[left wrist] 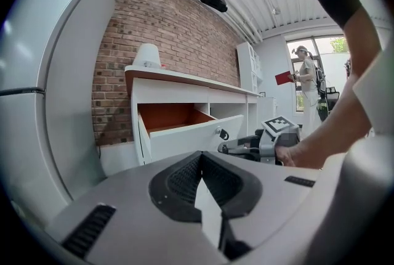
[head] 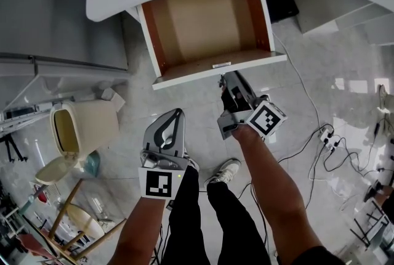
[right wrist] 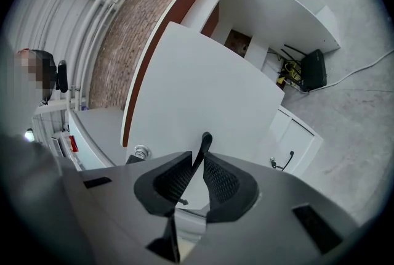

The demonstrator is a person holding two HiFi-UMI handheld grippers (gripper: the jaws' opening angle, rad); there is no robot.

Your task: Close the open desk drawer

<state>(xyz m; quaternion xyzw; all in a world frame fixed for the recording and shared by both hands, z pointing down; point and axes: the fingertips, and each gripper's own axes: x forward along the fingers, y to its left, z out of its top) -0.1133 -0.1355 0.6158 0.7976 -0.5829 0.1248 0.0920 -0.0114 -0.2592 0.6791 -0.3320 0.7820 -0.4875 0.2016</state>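
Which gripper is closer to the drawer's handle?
Right. The right gripper is clamped on the black handle of the drawer; the left gripper sits shut, well back from it.

Your right gripper (right wrist: 197, 164): pads pressed on the dark drawer handle (right wrist: 206, 138). White drawer front (right wrist: 209, 85) fills your view, round lock (right wrist: 141, 151) at its left. Black box (right wrist: 314, 69) on the floor (right wrist: 357, 103) beyond.

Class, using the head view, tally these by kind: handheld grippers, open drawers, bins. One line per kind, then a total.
Grippers: 2, the left gripper and the right gripper
Open drawers: 1, the desk drawer
Bins: 1, the cream bin
Total: 4
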